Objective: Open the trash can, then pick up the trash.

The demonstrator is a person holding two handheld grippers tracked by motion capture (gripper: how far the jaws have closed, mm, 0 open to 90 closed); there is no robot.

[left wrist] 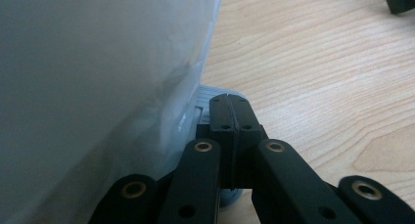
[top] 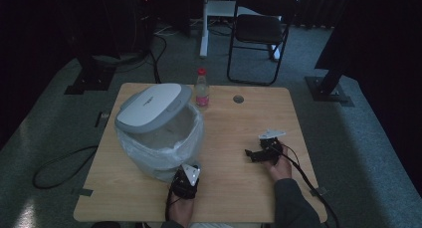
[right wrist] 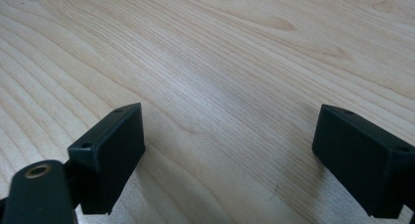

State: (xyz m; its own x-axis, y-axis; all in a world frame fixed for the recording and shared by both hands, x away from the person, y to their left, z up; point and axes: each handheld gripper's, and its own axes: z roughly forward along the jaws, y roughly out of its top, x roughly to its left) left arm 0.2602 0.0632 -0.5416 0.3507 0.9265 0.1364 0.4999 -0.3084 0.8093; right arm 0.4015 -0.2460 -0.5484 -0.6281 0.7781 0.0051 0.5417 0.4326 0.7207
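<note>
A grey-white bin point(top: 158, 131) with a clear plastic liner point(top: 191, 138) stood on the left half of the wooden desk point(top: 239, 188), its pale lid point(top: 151, 104) tilted up toward the far left. Behind it, near the desk's far edge, a small bottle point(top: 201, 88) with a red cap stood upright, and a dark round grommet point(top: 238, 99) sat in the desk to its right. The left gripper point(top: 186, 180) was held low at the bin's near side, right against its base; in the left gripper view its jaws were pressed together with nothing visible between them, tips resting by a grey foot or ledge point(left wrist: 215, 93) at the bottom of the bin, the liner's cloudy plastic point(left wrist: 98, 87) rising just to one side. The right gripper point(top: 260, 153) lay well apart on the right half of the desk, in the person's right hand point(top: 279, 167), pointing left toward the bin. In the right gripper view its jaws stood wide apart over bare wood grain point(right wrist: 220, 77), holding nothing. Beyond the desk a folding chair point(top: 259, 31) stood on the grey carpet, and a black cable point(top: 59, 166) looped on the floor at the left.
</note>
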